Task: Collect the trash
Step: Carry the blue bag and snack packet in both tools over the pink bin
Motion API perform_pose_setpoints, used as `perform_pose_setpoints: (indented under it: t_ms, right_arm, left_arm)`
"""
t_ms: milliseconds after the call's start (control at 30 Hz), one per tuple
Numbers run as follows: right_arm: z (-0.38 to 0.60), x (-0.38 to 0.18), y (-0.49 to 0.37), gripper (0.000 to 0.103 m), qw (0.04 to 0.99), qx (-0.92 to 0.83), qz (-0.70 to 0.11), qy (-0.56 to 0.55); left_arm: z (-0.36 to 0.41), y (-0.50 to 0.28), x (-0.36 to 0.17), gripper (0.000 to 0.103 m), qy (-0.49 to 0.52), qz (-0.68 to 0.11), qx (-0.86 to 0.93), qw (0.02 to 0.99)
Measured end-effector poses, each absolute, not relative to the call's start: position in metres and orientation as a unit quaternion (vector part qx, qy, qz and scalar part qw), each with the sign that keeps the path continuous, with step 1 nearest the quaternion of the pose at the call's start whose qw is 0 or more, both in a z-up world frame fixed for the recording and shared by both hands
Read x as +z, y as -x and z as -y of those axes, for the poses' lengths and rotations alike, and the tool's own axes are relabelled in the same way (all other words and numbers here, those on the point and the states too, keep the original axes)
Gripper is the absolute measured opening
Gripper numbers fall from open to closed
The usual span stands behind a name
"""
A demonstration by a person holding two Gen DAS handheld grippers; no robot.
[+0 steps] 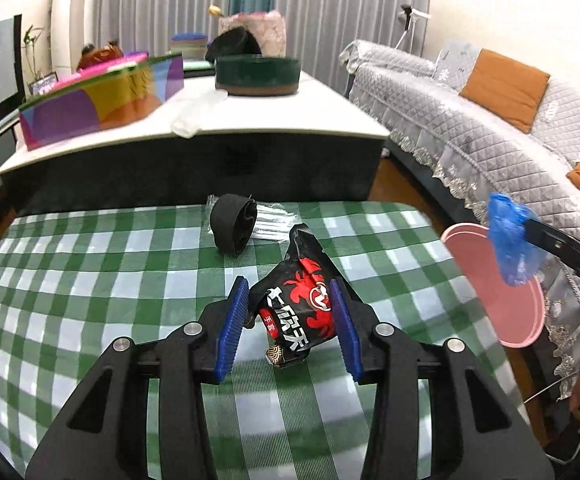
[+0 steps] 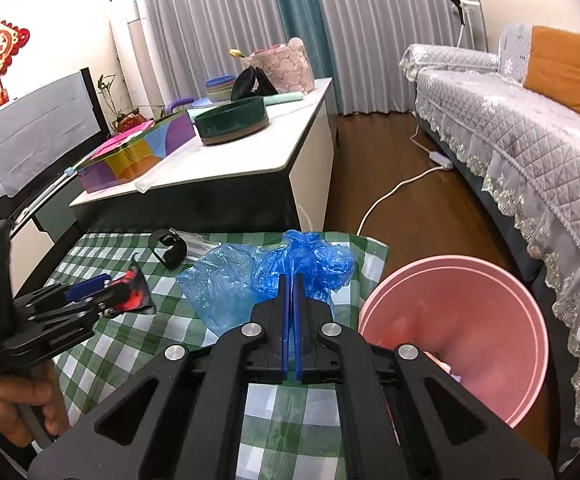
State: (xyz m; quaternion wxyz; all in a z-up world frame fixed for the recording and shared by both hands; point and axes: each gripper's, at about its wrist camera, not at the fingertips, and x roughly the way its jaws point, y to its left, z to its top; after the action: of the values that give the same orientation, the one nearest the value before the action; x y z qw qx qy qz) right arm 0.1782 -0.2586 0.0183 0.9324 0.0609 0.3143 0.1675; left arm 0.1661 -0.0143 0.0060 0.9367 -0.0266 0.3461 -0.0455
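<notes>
A crumpled black and red snack wrapper is lifted a little above the green checked tablecloth. My left gripper is shut on it, blue pads pressing both sides. The right wrist view shows this gripper at the left with the wrapper. My right gripper is shut on a thin blue plastic bag that bunches around its tips and hangs over the cloth. A pink bin stands open just right of the table. In the left wrist view the blue bag hangs before the bin.
A black rolled strap and a clear plastic wrapper lie at the cloth's far edge. Behind stands a white-topped low table with a colourful box and a round green tin. A grey sofa runs along the right; a white cable crosses the floor.
</notes>
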Motion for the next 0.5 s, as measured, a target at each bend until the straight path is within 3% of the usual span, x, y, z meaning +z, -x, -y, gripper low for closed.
perform_pose_setpoints:
  t_ms: [500]
  right_arm:
    - [0.263, 0.031, -0.14, 0.002, 0.945, 0.144, -0.294, -0.024]
  left_arm:
    - [0.011, -0.115, 0.031, 0.041, 0.024, -0.298, -0.06, 0.952]
